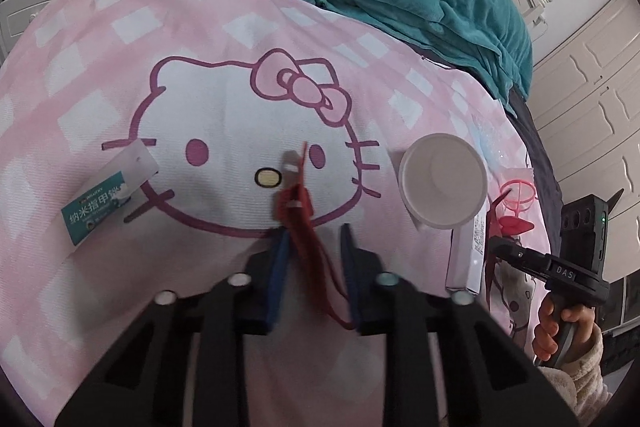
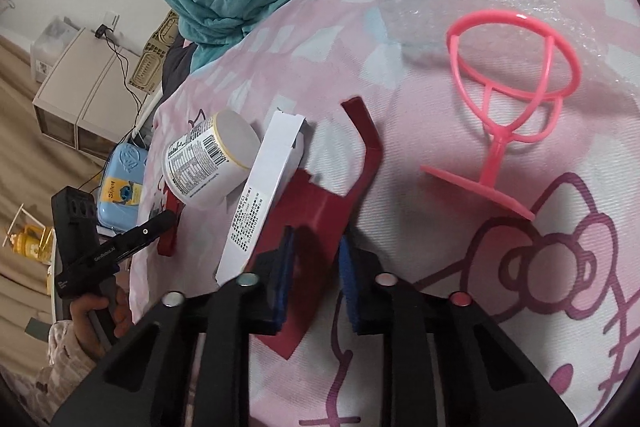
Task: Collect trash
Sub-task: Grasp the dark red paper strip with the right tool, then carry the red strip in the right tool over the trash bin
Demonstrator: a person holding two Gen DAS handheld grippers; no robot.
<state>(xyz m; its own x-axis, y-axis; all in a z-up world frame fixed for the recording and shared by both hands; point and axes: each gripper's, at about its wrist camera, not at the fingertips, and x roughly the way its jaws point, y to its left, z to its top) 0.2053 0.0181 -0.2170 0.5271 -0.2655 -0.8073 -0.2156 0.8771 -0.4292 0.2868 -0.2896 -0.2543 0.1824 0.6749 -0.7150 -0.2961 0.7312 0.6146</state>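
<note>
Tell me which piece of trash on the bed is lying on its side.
The paper cup, tipped over with its mouth sideways against the white box. The box and the teal packet lie flat.

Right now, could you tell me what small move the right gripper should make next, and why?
Probably lift the right gripper slowly: its pads seem closed on the flat red card sheet, while the long white cardboard box overlaps the sheet's edge and the printed paper cup leans on it, so a jerk could scatter them.

Both wrist views look steeply down, close over the pink bedspread [image 1: 100,67], sharing its paper cup [image 1: 442,179].
</note>
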